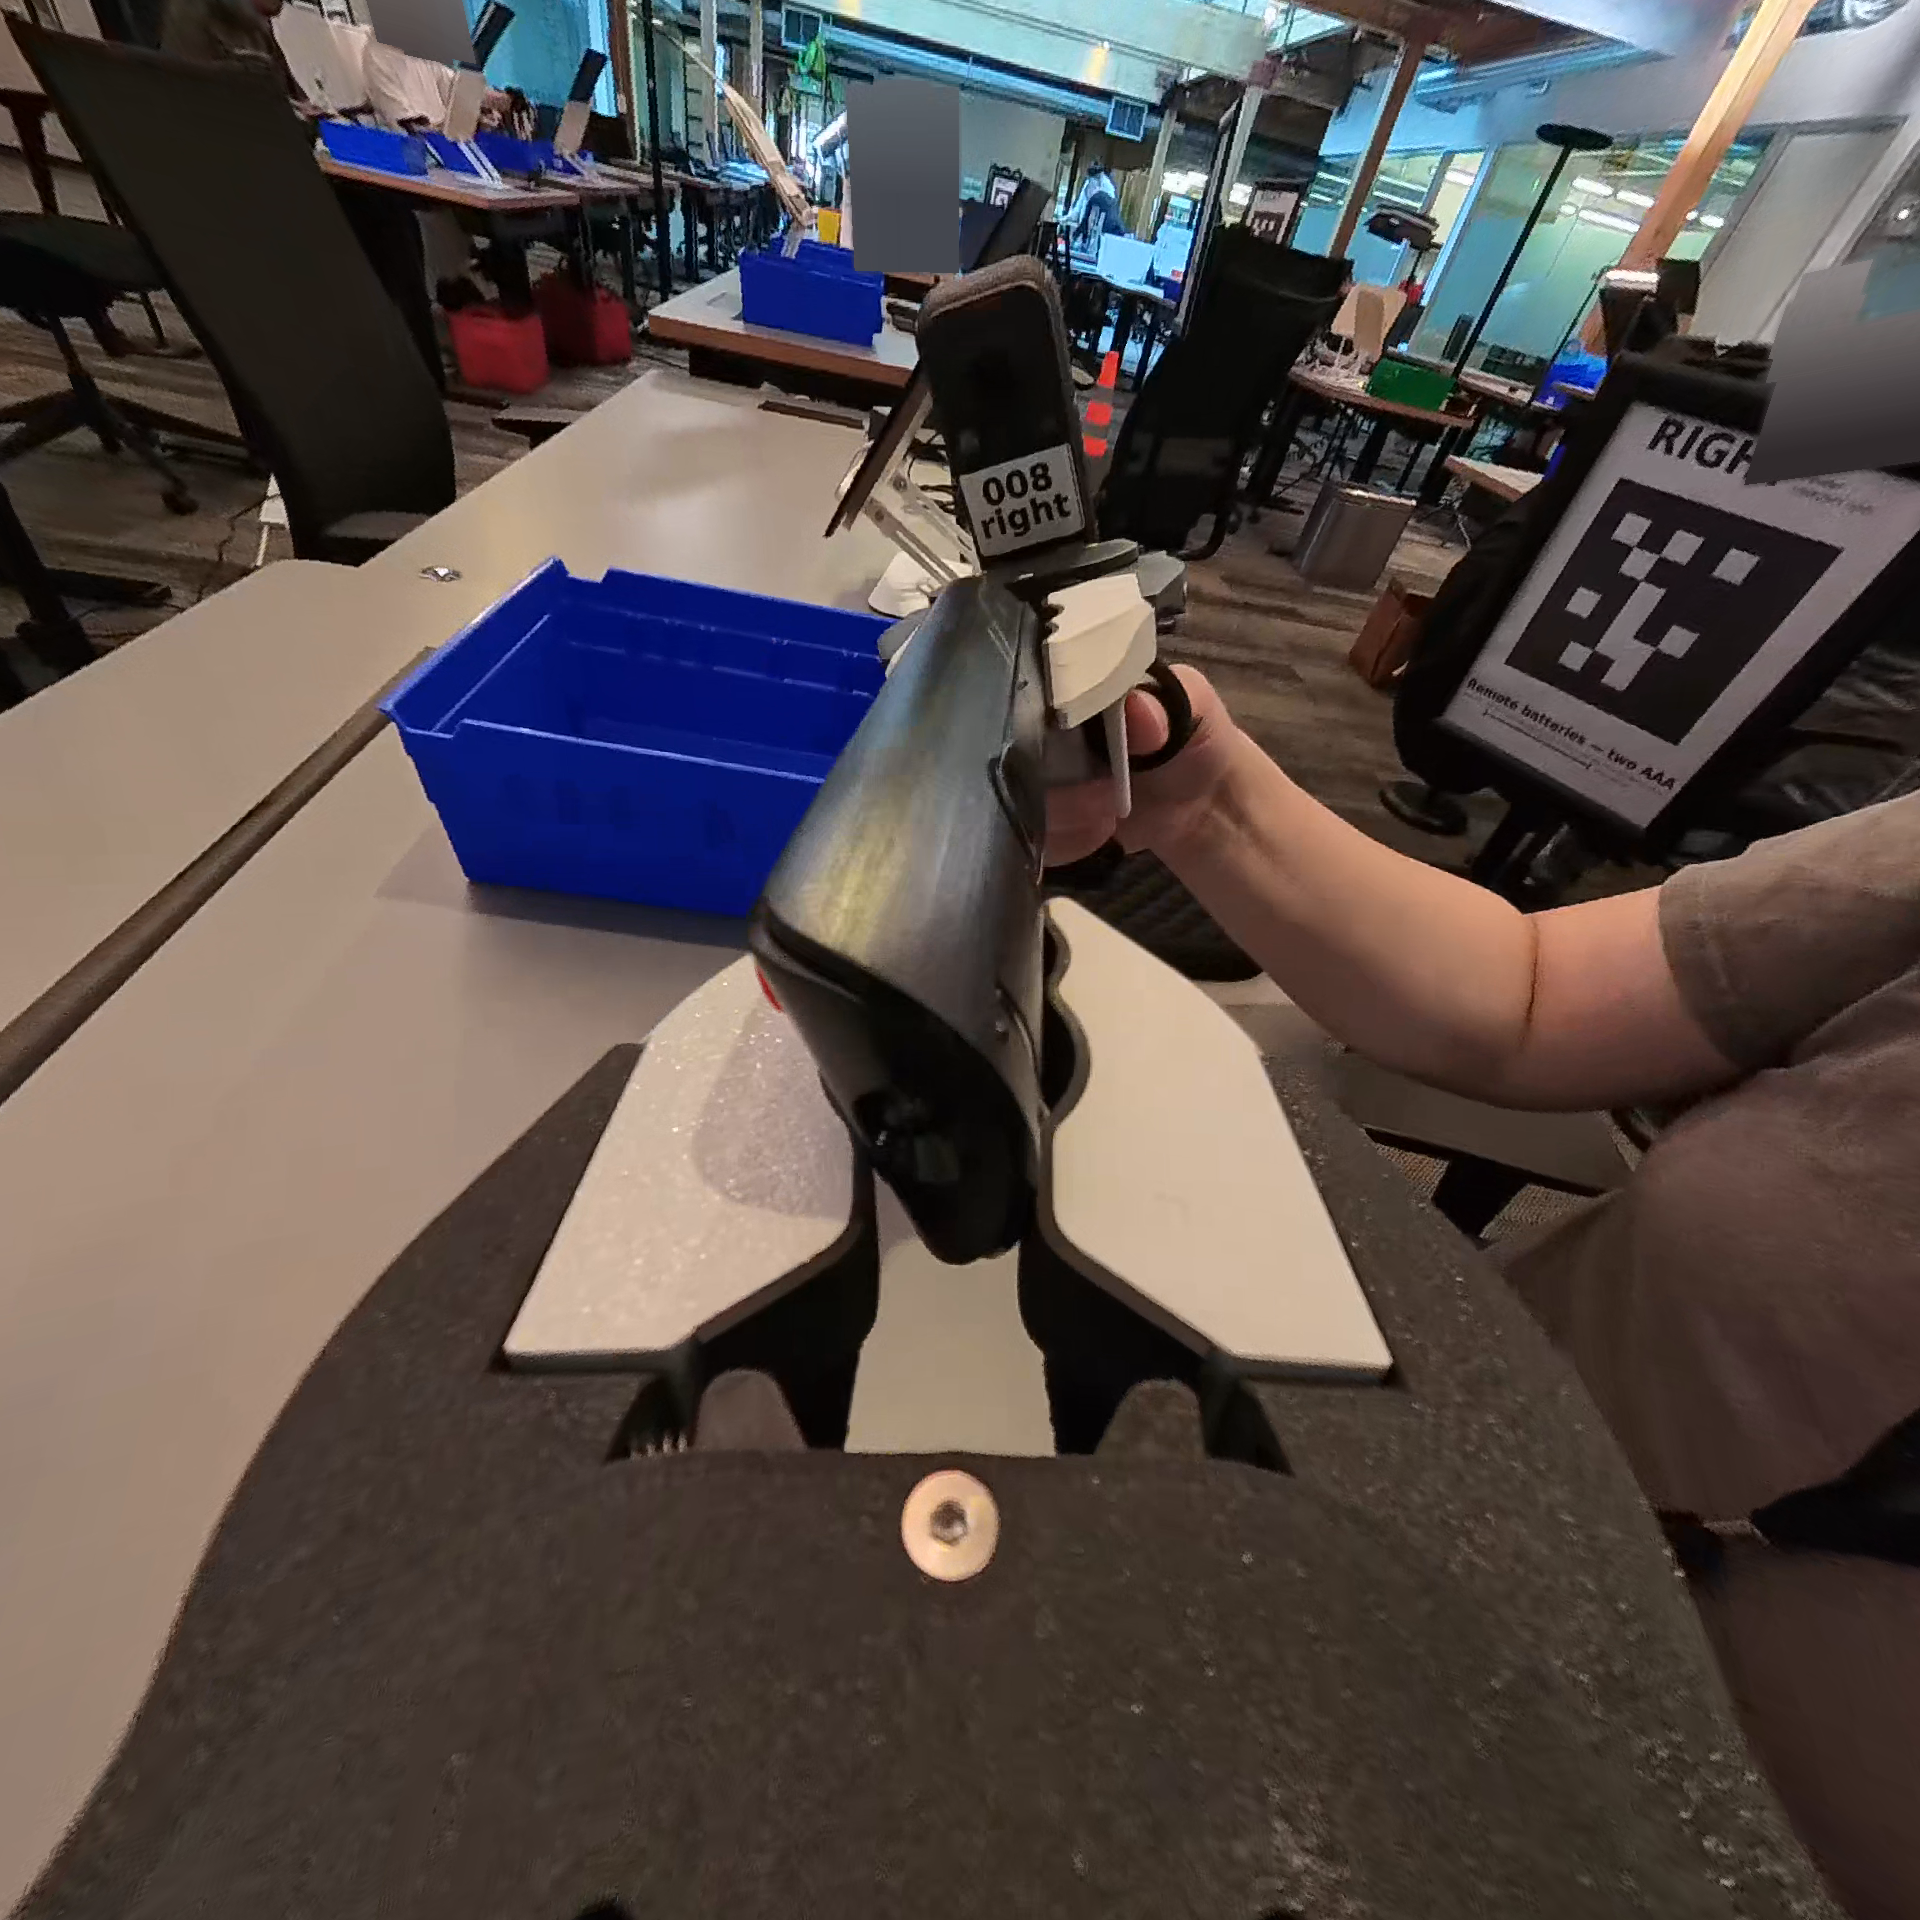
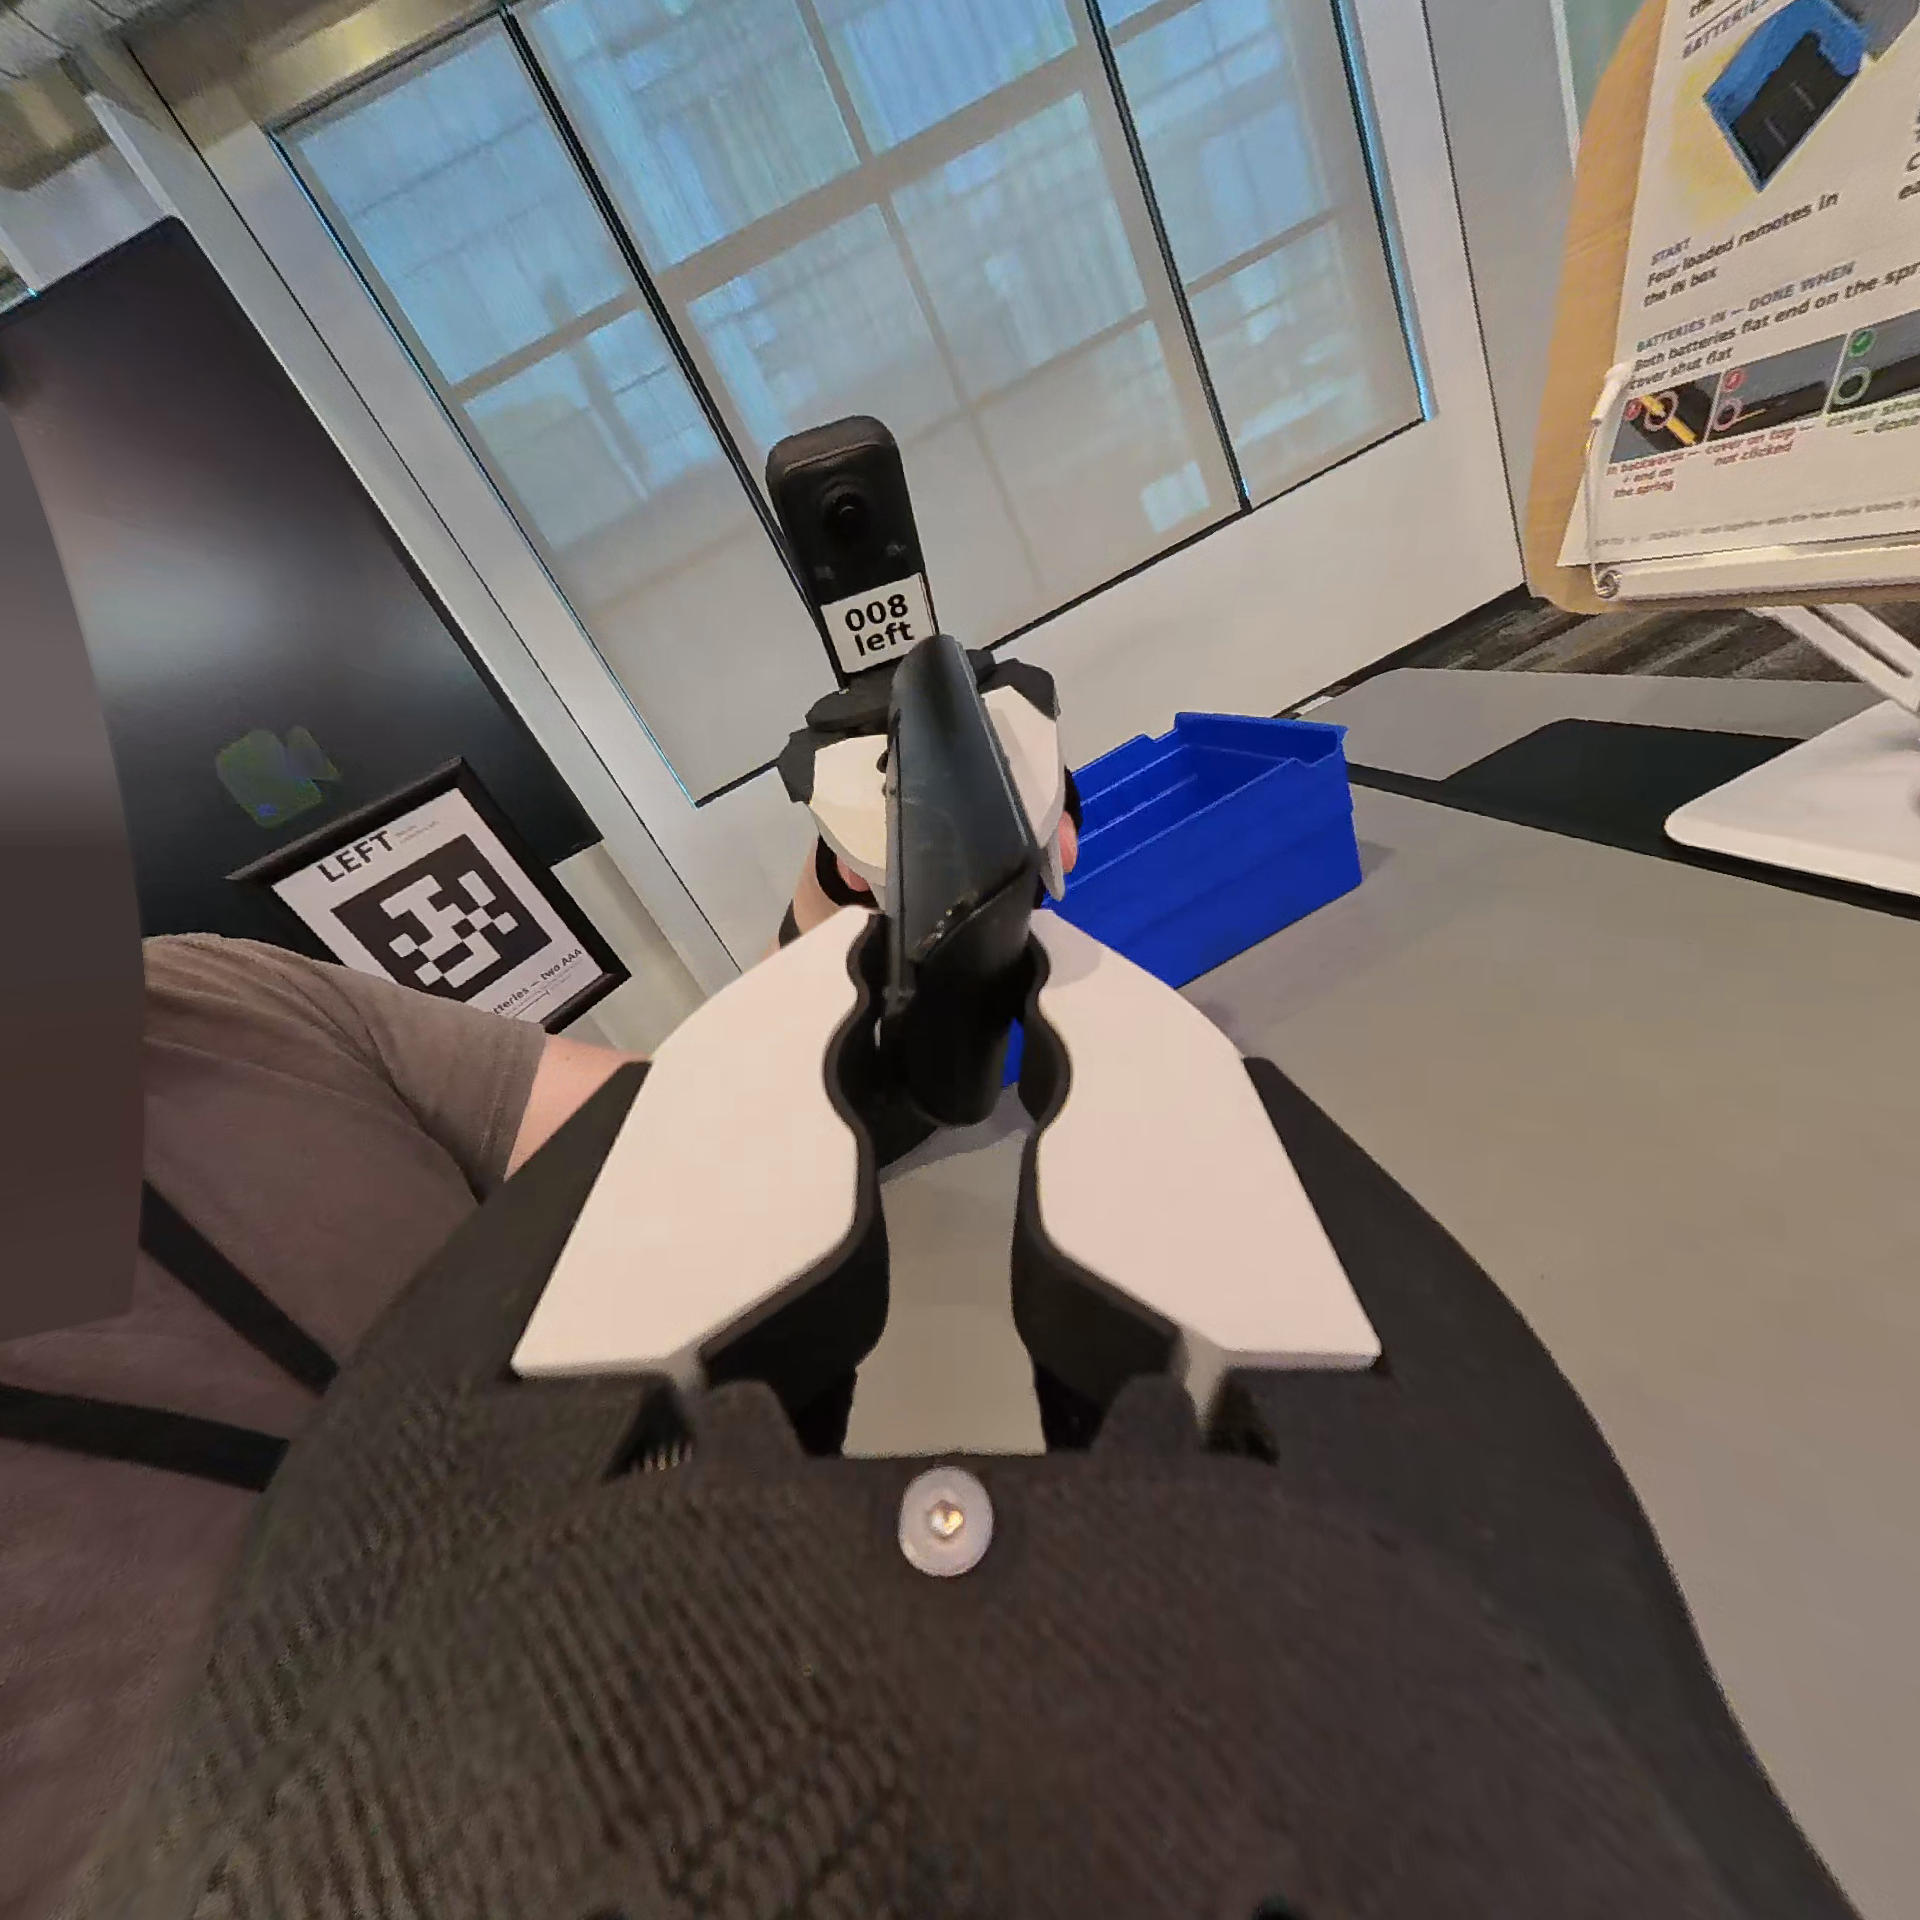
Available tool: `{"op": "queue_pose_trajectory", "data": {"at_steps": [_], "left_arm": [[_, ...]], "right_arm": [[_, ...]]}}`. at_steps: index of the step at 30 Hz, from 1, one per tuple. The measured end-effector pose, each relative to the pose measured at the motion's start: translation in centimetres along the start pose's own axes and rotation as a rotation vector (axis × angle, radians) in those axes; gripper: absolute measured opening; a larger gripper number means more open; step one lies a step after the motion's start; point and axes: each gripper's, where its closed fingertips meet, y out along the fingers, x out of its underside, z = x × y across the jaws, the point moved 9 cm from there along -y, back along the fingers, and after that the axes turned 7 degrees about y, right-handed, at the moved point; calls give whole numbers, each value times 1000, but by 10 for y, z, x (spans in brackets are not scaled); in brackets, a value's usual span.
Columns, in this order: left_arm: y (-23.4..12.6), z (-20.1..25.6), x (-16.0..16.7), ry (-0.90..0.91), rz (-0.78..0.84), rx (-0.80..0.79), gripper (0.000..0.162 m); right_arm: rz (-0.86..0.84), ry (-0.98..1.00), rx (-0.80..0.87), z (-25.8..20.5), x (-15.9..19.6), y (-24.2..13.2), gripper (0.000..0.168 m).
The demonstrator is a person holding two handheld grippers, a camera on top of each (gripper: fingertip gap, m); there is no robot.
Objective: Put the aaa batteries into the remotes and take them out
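Observation:
A black remote [image 1: 914, 883] is held in the air above the grey table [image 1: 208, 1039], between both grippers. My left gripper [image 1: 935, 1039] is shut on its near end, where a red button shows. My right gripper [image 1: 1049, 665], held by a hand, grips the far end. In the right wrist view, my right gripper [image 2: 951, 977] is shut on the remote [image 2: 956, 831], seen edge-on, and my left gripper [image 2: 935, 790] holds its other end. No batteries are in view.
A blue bin [image 1: 623, 748] stands on the table behind the remote; it also shows in the right wrist view [image 2: 1216, 831]. An instruction sheet on a white stand [image 2: 1766, 312] is at the right. A person's arm [image 1: 1403, 935] reaches in from the right.

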Motion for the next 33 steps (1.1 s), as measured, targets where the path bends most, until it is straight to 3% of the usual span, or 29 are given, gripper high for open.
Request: {"op": "queue_pose_trajectory", "data": {"at_steps": [7, 11, 17, 26, 33], "left_arm": [[1, -6, 0, -97, 147, 35, 26], [-3, -8, 0, -92, 141, 18, 26], [-1, -5, -2, -79, 134, 15, 26], [-7, -7, -1, -75, 116, 4, 26], [-11, -10, 0, -118, 143, 50, 26]], "right_arm": [[106, 27, -11, -5, -9, -14, 28], [175, -14, 47, -11, -13, -32, 27], [106, -45, 70, -21, -24, -32, 25], [98, -9, 44, -20, -24, -37, 2], [136, 67, -38, -21, -23, -42, 2]]}}
